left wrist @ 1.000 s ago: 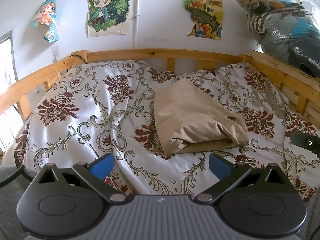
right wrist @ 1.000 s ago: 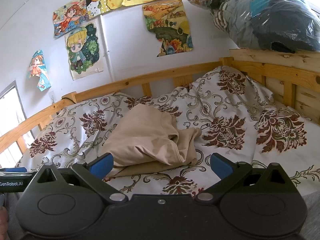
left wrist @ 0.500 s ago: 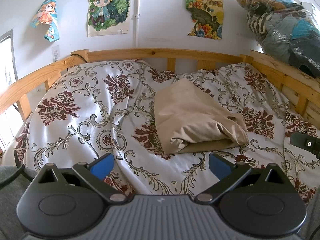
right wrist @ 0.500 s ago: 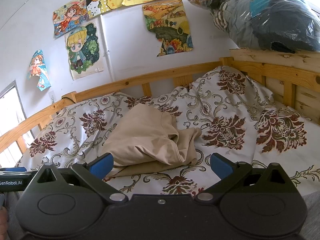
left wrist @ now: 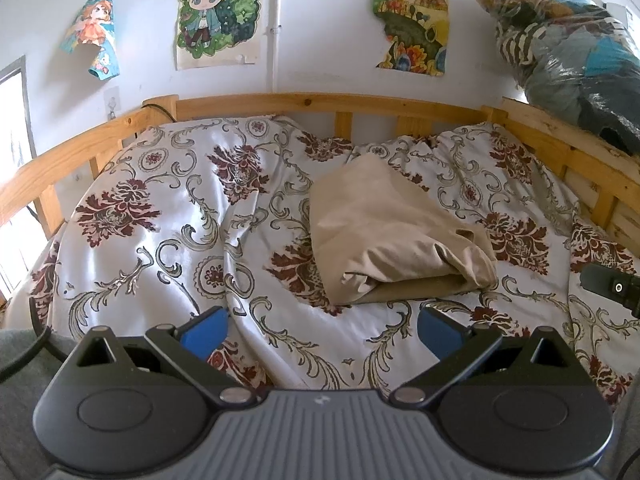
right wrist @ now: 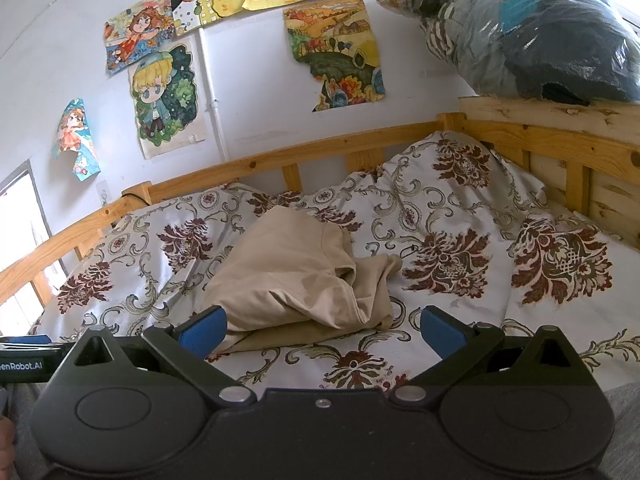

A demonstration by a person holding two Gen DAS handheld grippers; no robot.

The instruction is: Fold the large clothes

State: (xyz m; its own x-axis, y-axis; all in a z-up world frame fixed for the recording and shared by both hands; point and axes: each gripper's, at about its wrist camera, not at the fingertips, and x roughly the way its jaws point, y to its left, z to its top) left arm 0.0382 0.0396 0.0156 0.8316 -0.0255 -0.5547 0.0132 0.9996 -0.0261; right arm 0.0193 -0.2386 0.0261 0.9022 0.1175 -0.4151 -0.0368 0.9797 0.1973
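A beige garment [left wrist: 392, 232] lies folded into a loose bundle on the floral bedspread [left wrist: 160, 240], near the middle of the bed. In the right wrist view the same beige garment [right wrist: 296, 276] sits just beyond the left fingertip. My left gripper [left wrist: 322, 330] is open, held back from the bundle above the near bedspread, with nothing between its blue pads. My right gripper [right wrist: 324, 328] is also open and holds nothing. Its tip shows as a black piece [left wrist: 608, 286] at the right edge of the left wrist view.
A wooden bed rail [left wrist: 320, 102] runs around the back and right side [right wrist: 560, 136]. A plastic bag of clothes [right wrist: 532, 28] rests on the right-hand rail. Posters hang on the white wall [left wrist: 216, 12]. A window [left wrist: 12, 160] is at the left.
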